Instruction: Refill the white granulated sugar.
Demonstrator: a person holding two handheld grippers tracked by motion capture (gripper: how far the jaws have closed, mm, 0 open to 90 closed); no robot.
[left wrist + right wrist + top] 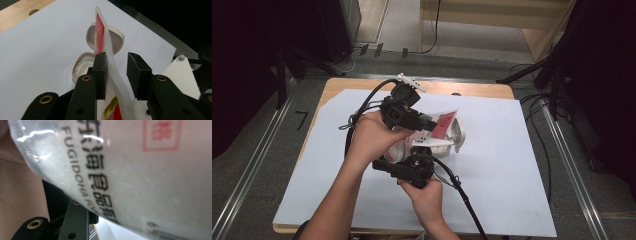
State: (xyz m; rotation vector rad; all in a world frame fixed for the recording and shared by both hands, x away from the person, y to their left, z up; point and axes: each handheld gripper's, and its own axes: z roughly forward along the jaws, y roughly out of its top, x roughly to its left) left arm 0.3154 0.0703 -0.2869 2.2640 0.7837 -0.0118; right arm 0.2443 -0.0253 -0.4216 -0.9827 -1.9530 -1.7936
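A clear plastic bag of white granules, with a red label and black print, is held up over the table between both grippers. My left gripper stands open around the bag's flat top edge; one pad touches the film and the other stands apart from it. In the high view this left gripper points right from the upper hand. My right gripper comes from below, shut on the bag's full body. There one black finger shows; the other is hidden behind the bag.
An open pale container and its lid lie on the white sheet just right of the bag, below its top edge. The sheet covers a wooden table. Cables trail from both grippers toward the front.
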